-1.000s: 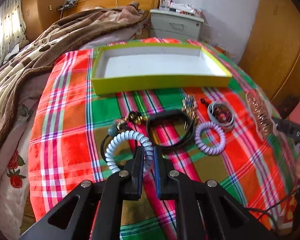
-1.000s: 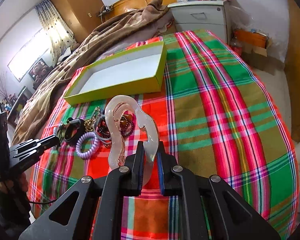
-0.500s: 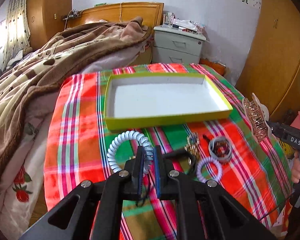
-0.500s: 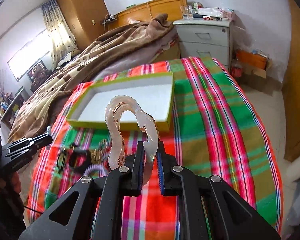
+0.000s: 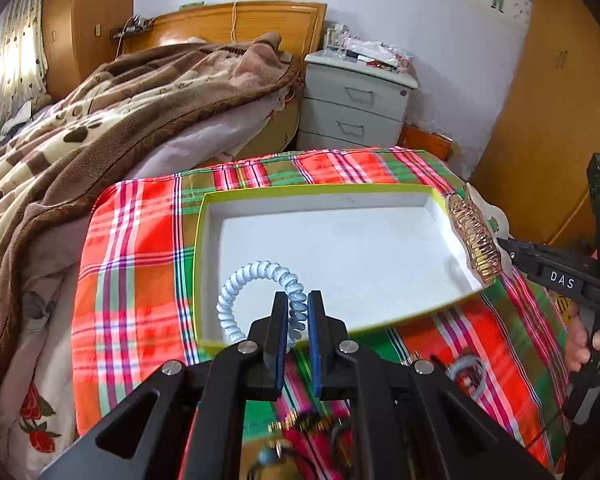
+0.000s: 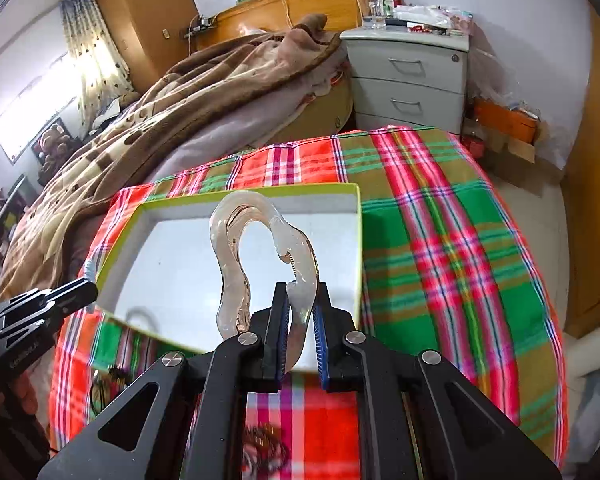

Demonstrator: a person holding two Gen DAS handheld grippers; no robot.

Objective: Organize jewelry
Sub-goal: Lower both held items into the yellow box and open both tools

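My left gripper point(image 5: 298, 312) is shut on a pale blue spiral hair tie point(image 5: 244, 284) and holds it above the near left part of the yellow-green box point(image 5: 198, 256), which has a white inside. My right gripper point(image 6: 302, 312) is shut on a clear pink hair claw clip point(image 6: 256, 248) and holds it over the box point(image 6: 358, 240) near its right side. The clip point(image 5: 474, 236) also shows in the left wrist view at the box's right wall, with the right gripper behind it. The left gripper point(image 6: 86, 280) shows at the box's left corner.
The box lies on a red and green plaid cloth point(image 6: 440, 220). More jewelry point(image 5: 464, 372) lies on the cloth just below my grippers. A brown blanket point(image 5: 100, 128) covers the bed at left. A grey nightstand point(image 5: 352, 104) stands behind.
Both grippers have lifted their items off the cloth and moved forward. They now hang over the box; the other jewelry has dropped to the bottom of the views.
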